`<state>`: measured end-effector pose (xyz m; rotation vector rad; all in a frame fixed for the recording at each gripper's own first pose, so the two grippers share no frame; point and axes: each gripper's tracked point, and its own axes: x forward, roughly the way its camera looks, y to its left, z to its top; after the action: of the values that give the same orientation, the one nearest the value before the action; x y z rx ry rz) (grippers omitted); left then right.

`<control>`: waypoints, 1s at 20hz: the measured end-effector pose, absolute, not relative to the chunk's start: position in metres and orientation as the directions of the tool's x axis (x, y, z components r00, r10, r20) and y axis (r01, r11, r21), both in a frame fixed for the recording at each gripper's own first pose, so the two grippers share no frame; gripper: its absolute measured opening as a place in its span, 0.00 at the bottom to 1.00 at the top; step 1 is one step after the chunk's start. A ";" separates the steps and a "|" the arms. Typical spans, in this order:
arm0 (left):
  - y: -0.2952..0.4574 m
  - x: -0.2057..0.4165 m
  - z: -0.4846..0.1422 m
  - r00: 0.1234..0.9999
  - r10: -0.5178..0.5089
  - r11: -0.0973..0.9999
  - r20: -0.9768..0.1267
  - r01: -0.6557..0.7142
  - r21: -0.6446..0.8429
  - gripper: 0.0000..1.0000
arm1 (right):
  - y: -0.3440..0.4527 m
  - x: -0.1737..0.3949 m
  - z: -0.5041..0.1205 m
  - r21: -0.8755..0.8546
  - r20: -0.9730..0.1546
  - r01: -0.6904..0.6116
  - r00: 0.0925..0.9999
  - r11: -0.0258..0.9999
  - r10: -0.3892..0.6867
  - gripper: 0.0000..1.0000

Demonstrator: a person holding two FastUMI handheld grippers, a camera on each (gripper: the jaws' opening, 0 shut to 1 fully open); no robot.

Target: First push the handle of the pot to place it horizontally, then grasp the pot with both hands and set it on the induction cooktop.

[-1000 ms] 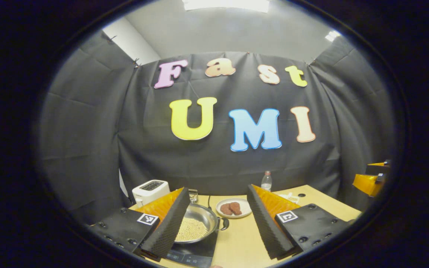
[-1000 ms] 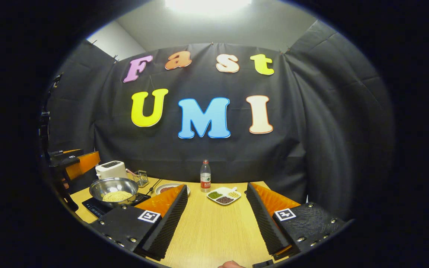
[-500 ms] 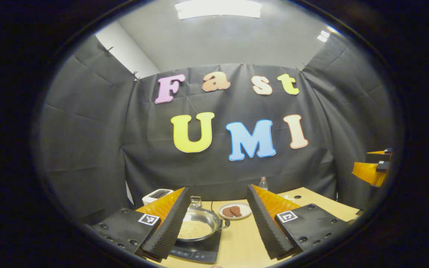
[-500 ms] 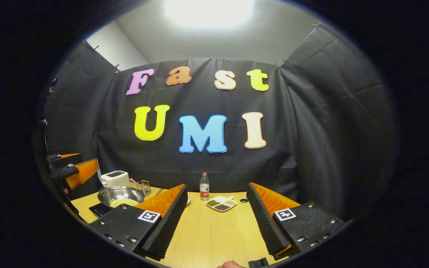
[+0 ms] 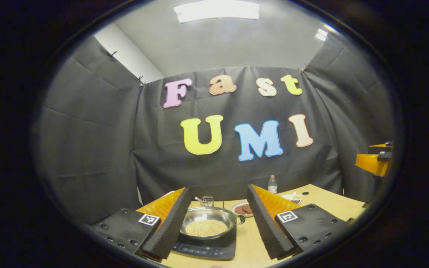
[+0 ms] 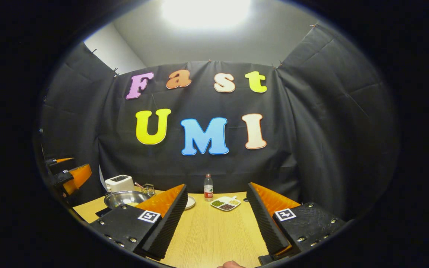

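Left gripper view: a wooden tabletop (image 5: 322, 203) stretches ahead. Straight in front of the left tool (image 5: 218, 223), framed between its two spread fingers, a black induction cooktop (image 5: 207, 248) lies flat. On it sits the pot (image 5: 207, 222), a wide shallow steel pan holding a bed of small pale grains. A short dark handle (image 5: 241, 219) juts from its rim toward the tool's right side. The left tool is released, gripping nothing, held back from the pot. Beyond the pot stand a small plate (image 5: 242, 209) of brown food and a clear bottle (image 5: 272, 184). Far off to the right hangs the right tool (image 5: 374, 163).

Right gripper view: the right tool (image 6: 216, 223) is also released, jaws wide over bare wood. The pot (image 6: 122, 198) lies well off to its left, partly behind its left finger, near a white toaster (image 6: 119, 183). Ahead sit a bottle (image 6: 208, 187) and a divided dish (image 6: 225, 203).

The pot appears already placed. It looks rigid, smooth and likely slippery, with loose grains that would spill if tilted. The thin rim on opposite sides, or the side handle, seems the best hold.
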<state>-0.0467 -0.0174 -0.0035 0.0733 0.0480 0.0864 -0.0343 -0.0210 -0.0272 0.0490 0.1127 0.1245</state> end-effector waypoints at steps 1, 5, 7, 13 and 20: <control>-0.016 -0.048 -0.002 0.995 0.088 0.993 -0.044 -0.084 0.078 0.98 | -0.022 -0.035 -0.027 0.058 -0.105 -0.117 0.987 0.991 0.123 0.96; -0.013 -0.048 -0.004 0.996 0.082 0.994 -0.046 -0.079 0.077 0.98 | -0.025 -0.040 -0.023 0.050 -0.091 -0.102 0.990 0.994 0.107 0.96; -0.012 -0.048 -0.001 0.996 0.079 0.994 -0.043 -0.076 0.073 1.00 | -0.026 -0.040 -0.021 0.048 -0.085 -0.096 0.991 0.994 0.099 0.96; -0.012 -0.045 0.008 0.997 0.069 0.995 -0.023 -0.068 0.069 1.00 | -0.024 -0.040 -0.012 0.044 -0.060 -0.092 0.994 0.995 0.094 0.96; -0.009 -0.046 0.003 0.998 0.065 0.996 -0.027 -0.064 0.067 1.00 | -0.018 -0.043 -0.010 0.034 -0.047 -0.102 0.994 0.994 0.103 0.96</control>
<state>-0.0460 -0.0092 0.0034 0.0657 0.0288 0.0646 -0.0426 -0.0181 -0.0103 0.0314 0.0484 0.1026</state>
